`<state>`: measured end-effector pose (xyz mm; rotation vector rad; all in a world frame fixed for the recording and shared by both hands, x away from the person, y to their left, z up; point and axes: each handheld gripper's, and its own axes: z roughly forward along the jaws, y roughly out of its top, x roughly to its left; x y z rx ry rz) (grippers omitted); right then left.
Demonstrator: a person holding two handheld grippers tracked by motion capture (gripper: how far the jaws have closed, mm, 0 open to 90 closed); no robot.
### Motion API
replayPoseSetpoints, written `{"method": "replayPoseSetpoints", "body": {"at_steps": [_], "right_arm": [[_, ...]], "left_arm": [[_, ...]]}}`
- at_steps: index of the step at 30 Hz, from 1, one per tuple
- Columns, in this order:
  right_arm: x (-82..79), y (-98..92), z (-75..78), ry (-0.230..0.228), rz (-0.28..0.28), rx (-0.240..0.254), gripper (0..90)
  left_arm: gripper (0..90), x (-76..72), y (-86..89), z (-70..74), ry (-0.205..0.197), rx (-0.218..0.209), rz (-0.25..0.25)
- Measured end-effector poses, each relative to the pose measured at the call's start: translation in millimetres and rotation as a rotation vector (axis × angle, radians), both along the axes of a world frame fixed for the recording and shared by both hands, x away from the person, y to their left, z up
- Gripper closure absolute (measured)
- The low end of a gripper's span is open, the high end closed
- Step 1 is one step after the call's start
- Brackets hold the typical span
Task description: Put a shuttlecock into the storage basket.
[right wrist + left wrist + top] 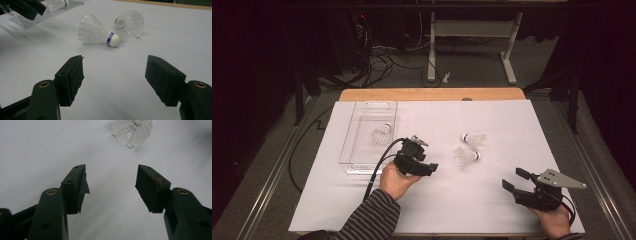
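Shuttlecocks, two point(468, 156) point(475, 139), lying on the white sheet of the table point(492, 200), right of middle, the nearer one just beside the farther. Third shuttlecock point(382, 134) lying inside the clear tray point(357, 162) at far left. Left gripper point(433, 168) held just right of the tray, pointing toward the nearer shuttlecock, jaws spread, nothing between them. Right gripper point(513, 179) low at near right, well apart from the pair, jaws likewise spread and empty.

Left gripper view: left gripper point(111, 180) with jaws wide apart over bare white sheet, gap empty. Feathered skirt of one shuttlecock point(133, 131) ahead at the top edge, apart from both pads.

Right gripper view: right gripper point(114, 72) with jaws wide open, only sheet between them. Ahead, nearer shuttlecock point(96, 32) on its side, white cork with blue band toward the right; second shuttlecock point(130, 23) just behind it, cork end facing the camera, skirts touching or nearly so. Far left, tray point(37, 18) with a shuttlecock point(58, 4) in it, and the other gripper point(27, 7) dark in front of it.
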<state>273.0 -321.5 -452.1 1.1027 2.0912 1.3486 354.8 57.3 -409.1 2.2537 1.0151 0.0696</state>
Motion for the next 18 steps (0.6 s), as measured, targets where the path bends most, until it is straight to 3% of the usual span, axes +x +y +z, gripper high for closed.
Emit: {"method": "replayPoseSetpoints", "body": {"at_steps": [18], "right_arm": [[-0.5,-0.1,0.3,-0.004,0.0,-0.001,31.4]], "left_arm": [[41.9,9.3,-19.5,0.0,0.03,0.011,-0.023]]}}
